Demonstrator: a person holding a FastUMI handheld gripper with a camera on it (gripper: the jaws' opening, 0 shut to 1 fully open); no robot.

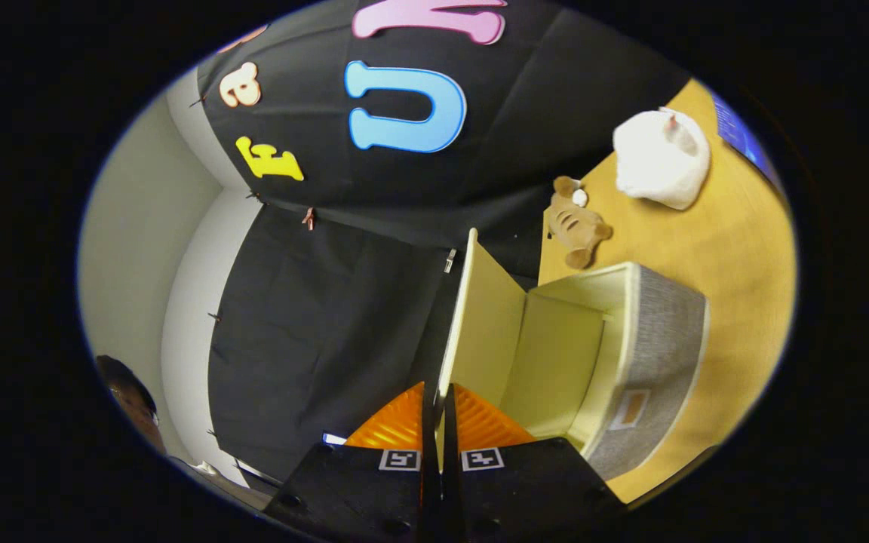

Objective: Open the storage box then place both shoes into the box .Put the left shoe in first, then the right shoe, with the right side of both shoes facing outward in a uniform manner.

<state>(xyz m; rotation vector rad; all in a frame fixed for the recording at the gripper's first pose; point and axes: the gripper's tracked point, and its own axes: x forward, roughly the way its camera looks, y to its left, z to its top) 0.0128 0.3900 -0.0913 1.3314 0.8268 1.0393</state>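
The claw (440,422) is closed on the free edge of the pale cream lid (480,332) of the grey fabric storage box with a cream lining (657,354); both fingers press the thin lid panel between them, so the grip looks firm. The view is rolled onto its side, so the yellow wooden worktop (713,249) runs upright along one side and the box appears tipped, though it most likely sits flat on that surface.

The lid is swung well away from the box mouth, standing roughly square to the opening, and the cream interior is exposed and holds nothing that can be seen. By that reading the opening step is in hand and close to done.

Beyond the box, toward the worktop's far edge where it meets the black cloth wall, lies a small brown plush bear (578,226), near the box but apart from it. Farther along the same edge sits a white rounded soft thing (661,158); whether it is one of the shoes cannot be told.

The next move probably calls for carrying the lid a little further until it rests open unaided, then parting the fingers and drawing back cleanly so the lid does not drop shut. After that the left shoe must be found and gripped first.
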